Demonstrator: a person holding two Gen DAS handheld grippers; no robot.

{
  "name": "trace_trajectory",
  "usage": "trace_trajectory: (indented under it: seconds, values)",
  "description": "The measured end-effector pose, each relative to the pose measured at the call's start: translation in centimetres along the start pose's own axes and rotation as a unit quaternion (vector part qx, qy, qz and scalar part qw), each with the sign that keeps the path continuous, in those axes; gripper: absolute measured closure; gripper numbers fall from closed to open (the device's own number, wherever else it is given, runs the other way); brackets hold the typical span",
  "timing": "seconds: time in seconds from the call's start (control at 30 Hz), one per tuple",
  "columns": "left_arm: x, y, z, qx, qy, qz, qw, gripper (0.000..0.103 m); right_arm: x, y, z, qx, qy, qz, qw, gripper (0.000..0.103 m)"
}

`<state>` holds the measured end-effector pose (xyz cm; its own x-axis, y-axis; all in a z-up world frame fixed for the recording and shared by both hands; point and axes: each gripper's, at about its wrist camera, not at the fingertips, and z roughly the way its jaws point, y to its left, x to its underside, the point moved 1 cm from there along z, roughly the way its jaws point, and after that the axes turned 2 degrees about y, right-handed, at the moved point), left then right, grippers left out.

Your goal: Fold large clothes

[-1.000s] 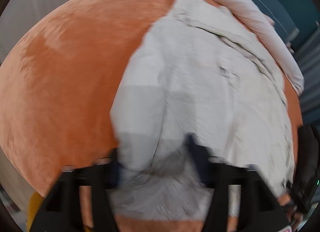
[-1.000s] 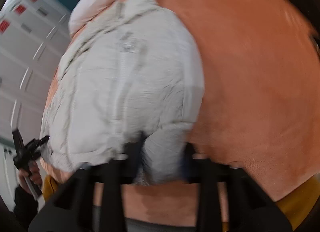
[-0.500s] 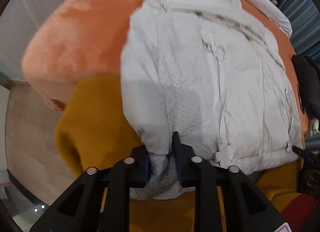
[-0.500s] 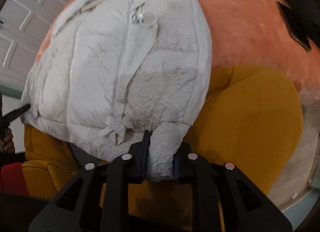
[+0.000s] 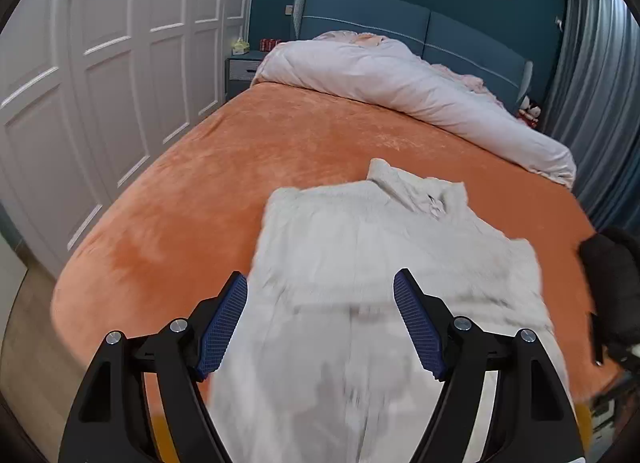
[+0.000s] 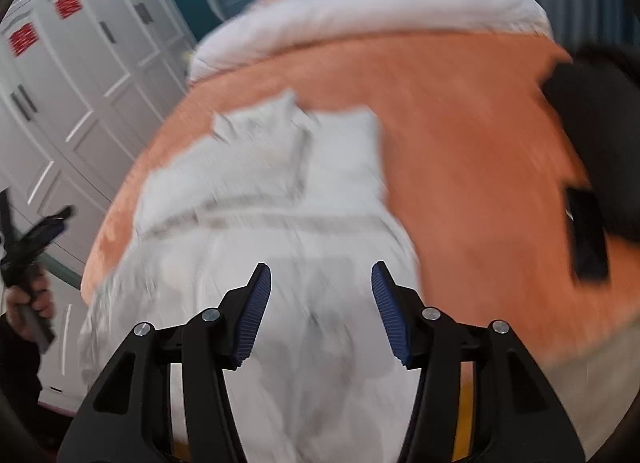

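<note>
A white puffer jacket [image 5: 384, 247] lies on the orange bed cover [image 5: 240, 167], collar toward the headboard, its near end hanging over the bed's front edge. It also shows in the right wrist view [image 6: 264, 199], blurred. My left gripper [image 5: 320, 319] is open and empty, raised above the jacket's lower part. My right gripper [image 6: 320, 311] is open and empty, also above the jacket's lower part. The left gripper [image 6: 28, 239] shows at the far left of the right wrist view, in a hand.
A rolled white duvet [image 5: 400, 83] lies across the head of the bed before a blue headboard [image 5: 400, 19]. White wardrobe doors [image 5: 100, 75] line the left. Dark clothing [image 5: 612, 263] sits at the bed's right edge, and a dark flat object [image 6: 588, 239] lies beside it.
Both grippers have let go of the jacket's hem and opened. They have lifted and tilted up, so the whole bed now shows. The jacket's lower part has dropped.
</note>
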<state>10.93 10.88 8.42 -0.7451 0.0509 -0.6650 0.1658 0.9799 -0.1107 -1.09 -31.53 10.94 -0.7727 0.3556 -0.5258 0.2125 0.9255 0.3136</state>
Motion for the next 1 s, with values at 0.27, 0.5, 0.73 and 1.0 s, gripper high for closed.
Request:
trace_trajectory:
  seconds: [0.27,0.5,0.73,1.0]
  values:
    - [-1.6,-2.2,14.6,-0.036,0.043,0.014,0.9984,0.032,-9.9,8.5,11.4,-0.061,-0.014,-0.061,0.996,0.052]
    - [1.0,1.1,21.8,-0.027,0.076,-0.034,0.9961,0.026,-19.7,18.0,23.5,-0.061,0.007,-0.135,0.989,0.052]
    - [2.7,1.0,22.2,-0.015,0.043,-0.036,0.9983,0.024,-25.3,22.1,37.8,-0.05,0.082,-0.083,0.992,0.051]
    - [3.0,1.3,22.4,-0.004,0.027,-0.041,0.9988,0.024,-25.8,19.1,40.5,-0.07,0.035,-0.02,0.997,0.098]
